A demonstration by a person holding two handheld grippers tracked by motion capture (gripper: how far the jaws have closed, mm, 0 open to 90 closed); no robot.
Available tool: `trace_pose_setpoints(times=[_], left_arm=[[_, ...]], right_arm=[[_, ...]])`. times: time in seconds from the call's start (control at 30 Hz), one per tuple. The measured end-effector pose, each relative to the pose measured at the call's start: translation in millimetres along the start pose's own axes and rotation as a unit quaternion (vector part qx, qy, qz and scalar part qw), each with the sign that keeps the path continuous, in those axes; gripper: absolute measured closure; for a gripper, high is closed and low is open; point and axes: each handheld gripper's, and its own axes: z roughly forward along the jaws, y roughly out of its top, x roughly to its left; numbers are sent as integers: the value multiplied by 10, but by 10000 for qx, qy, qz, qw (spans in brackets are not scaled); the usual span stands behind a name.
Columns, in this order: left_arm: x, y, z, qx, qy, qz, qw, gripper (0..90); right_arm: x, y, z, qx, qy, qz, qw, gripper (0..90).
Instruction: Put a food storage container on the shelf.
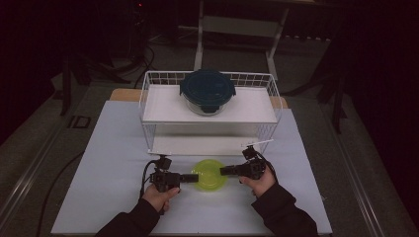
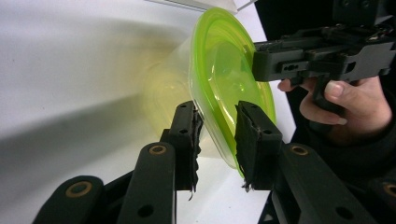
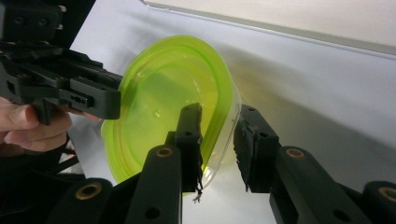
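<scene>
A clear tub with a lime-green lid (image 1: 210,174) sits on the white table just in front of the wire rack. My left gripper (image 1: 195,177) comes at it level from the left and my right gripper (image 1: 222,171) from the right. In the left gripper view the tub's rim (image 2: 224,70) runs between the jaws of my left gripper (image 2: 217,126), one pad on the lid and one against the clear wall. The right gripper view shows my right gripper (image 3: 218,130) straddling the opposite rim (image 3: 159,93) the same way, pads touching. Each view also shows the other gripper across the lid.
A white wire rack (image 1: 148,98) stands behind the tub, with a round glass container under a dark blue lid (image 1: 207,89) on its upper shelf. Its lower shelf (image 1: 197,144) lies close to the tub's far side. The white table (image 1: 113,163) extends left and right.
</scene>
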Motion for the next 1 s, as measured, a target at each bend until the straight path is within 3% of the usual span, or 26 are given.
trace_pose_setpoints(times=[0.1, 0.23, 0.4, 0.53, 0.7, 1.0], left_arm=[[-25, 4, 8, -12, 72, 12, 10000, 700], [-18, 22, 29, 31, 82, -118, 9999, 694], [-15, 36, 27, 42, 121, -129, 9998, 735], [-33, 53, 21, 120, 147, -92, 9998, 752], [3, 40, 0, 224, 30, -98, 9997, 778], [-19, 39, 19, 204, -26, 30, 9998, 774]], right_arm=[[23, -24, -9, -50, -79, -31, 10000, 716], [39, -37, -17, -47, -118, -27, 9999, 719], [25, -44, -31, 78, 168, 321, 9993, 734], [38, -66, -58, 111, 215, 325, 9992, 741], [-49, -106, -129, -6, 860, 467, 9952, 787], [-53, -157, -137, -29, 782, 438, 9960, 771]])
